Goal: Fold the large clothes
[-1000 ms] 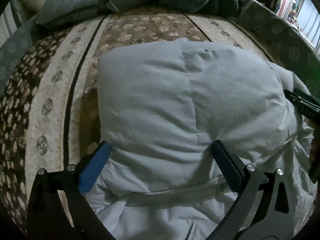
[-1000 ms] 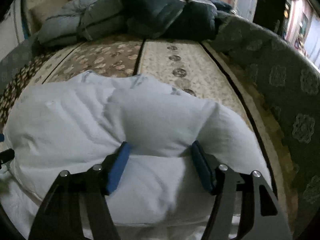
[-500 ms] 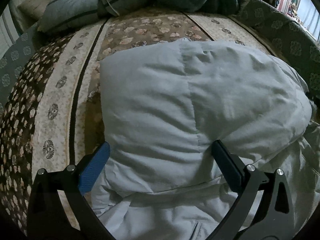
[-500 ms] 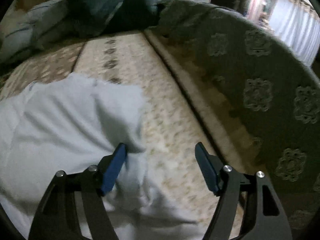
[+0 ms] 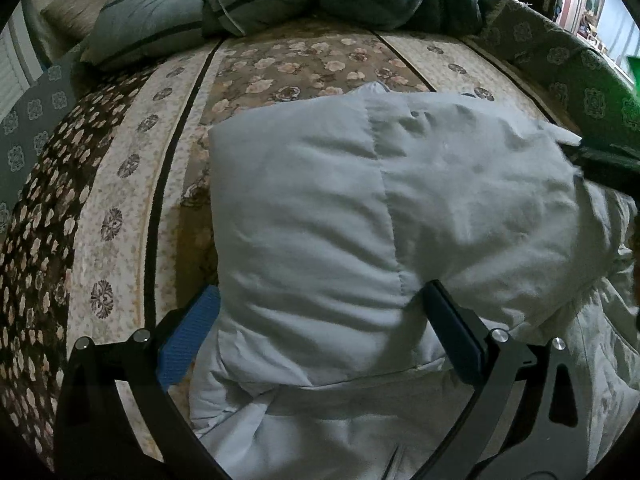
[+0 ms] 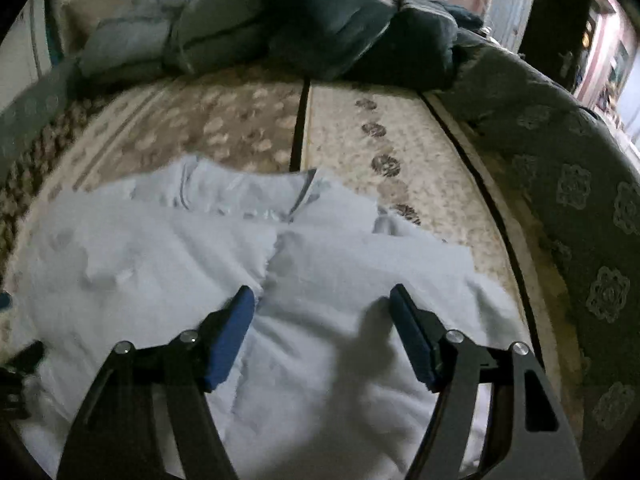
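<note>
A pale blue padded jacket [image 5: 360, 220] lies folded on a flower-patterned bedspread [image 5: 120, 200]. My left gripper [image 5: 322, 290] points down onto its near part with jaws spread wide. The puffy fold bulges between the blue pads, and the right finger [image 5: 452, 332] sinks into the cloth. In the right wrist view the jacket [image 6: 320, 248] spreads flatter, with a collar-like edge at its far side. My right gripper [image 6: 322, 291] hovers over it, its jaws opening, the pads not pressing on the cloth. The right gripper's dark body [image 5: 608, 168] shows at the jacket's right edge.
A heap of dark blue-grey quilts and pillows [image 6: 320, 28] fills the far end of the bed. A raised green patterned side [image 6: 580, 200] runs along the right. Bare bedspread [image 6: 400, 140] lies between the jacket and the heap.
The right gripper swung off to the right over the bare bedspread, then came back over the jacket with wider jaws. The jacket's far part now lies flatter. The left gripper stayed put.
</note>
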A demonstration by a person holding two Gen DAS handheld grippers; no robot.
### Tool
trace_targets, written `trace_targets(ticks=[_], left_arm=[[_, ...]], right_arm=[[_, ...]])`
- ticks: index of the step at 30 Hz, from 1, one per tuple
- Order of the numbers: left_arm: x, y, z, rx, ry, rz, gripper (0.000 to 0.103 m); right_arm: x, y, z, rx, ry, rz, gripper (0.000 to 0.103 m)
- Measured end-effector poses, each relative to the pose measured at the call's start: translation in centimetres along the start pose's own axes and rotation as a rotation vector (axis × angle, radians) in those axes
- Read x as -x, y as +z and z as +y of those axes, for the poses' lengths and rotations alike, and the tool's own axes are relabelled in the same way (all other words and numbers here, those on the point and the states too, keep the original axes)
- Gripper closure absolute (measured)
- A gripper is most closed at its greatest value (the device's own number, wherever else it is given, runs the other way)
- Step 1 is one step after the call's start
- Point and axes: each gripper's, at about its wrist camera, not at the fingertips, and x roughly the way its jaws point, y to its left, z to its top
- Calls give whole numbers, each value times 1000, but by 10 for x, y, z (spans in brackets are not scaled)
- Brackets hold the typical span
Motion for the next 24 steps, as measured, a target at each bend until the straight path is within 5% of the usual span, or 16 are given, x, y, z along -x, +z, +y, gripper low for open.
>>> trace_targets(ticks=[6,15,20,24], left_arm=[[-5,1,2,15,-22,9,3],[1,3,-1,20,-68,-1,3],[9,3,-20,11,-173,-16,3],[-1,-4,-42,-52,-108,-2,3]], right_arm=[[-11,-15,-51,-127,-11,28,17],[29,-48,-113,-179,-198,10,17],[52,-77,-105,-127,-164,-46,17],[40,-91,-101,-130,-97,-16,29]])
